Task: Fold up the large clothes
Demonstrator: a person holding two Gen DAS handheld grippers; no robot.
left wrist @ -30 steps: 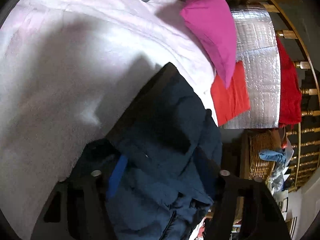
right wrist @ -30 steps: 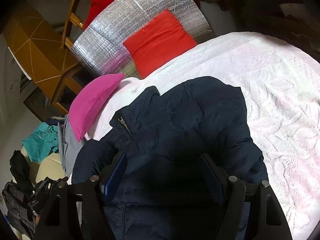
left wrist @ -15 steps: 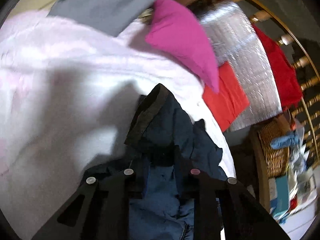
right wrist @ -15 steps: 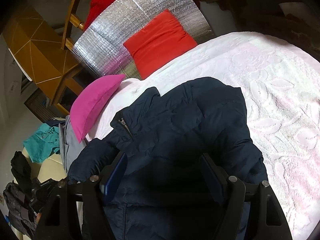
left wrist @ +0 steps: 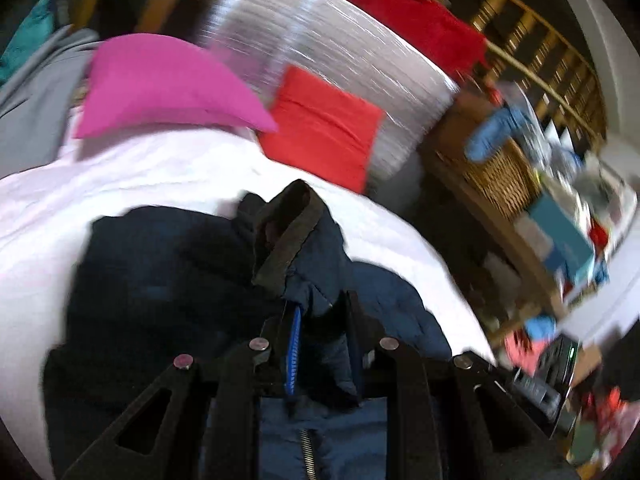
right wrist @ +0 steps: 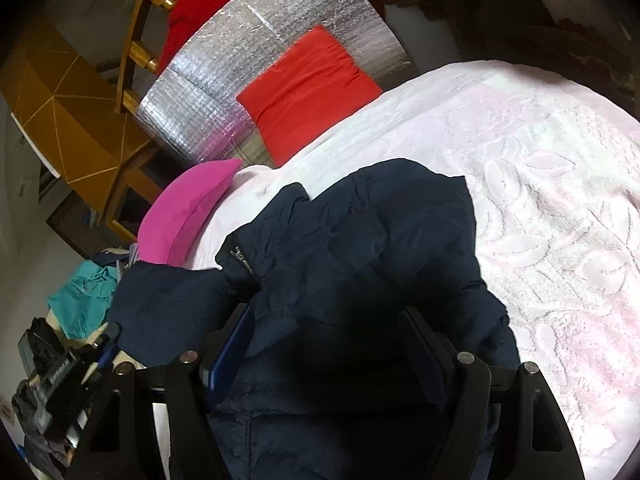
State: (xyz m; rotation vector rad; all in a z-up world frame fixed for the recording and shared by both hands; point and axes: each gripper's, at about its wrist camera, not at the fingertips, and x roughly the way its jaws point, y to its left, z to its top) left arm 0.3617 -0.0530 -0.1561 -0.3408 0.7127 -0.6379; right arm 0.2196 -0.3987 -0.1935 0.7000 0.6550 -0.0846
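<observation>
A dark navy puffer jacket [right wrist: 360, 248] lies on a pale pink bedspread [right wrist: 540, 184]. In the left wrist view my left gripper [left wrist: 320, 312] is shut on a sleeve of the jacket [left wrist: 312, 264], its dark cuff [left wrist: 286, 232] sticking up beyond the fingers. The jacket's body [left wrist: 160, 280] spreads to the left, its zip [left wrist: 306, 452] below. In the right wrist view my right gripper [right wrist: 324, 332] is open, its fingers wide apart over the jacket. The left gripper also shows at the left edge [right wrist: 60, 372], holding the sleeve [right wrist: 168, 300].
A magenta pillow [left wrist: 160, 88] and a red cushion [left wrist: 320, 124] lie at the bed's far edge against a silver foil panel [left wrist: 320, 40]. Wooden railing [left wrist: 540, 40], a wicker basket [left wrist: 500, 172] and clutter stand to the right. Grey and teal clothes [right wrist: 84, 300] lie at the left.
My left gripper closed on the sleeve and swung right, carrying it over the jacket; the left view is motion-blurred. My right gripper stays open and has hardly moved.
</observation>
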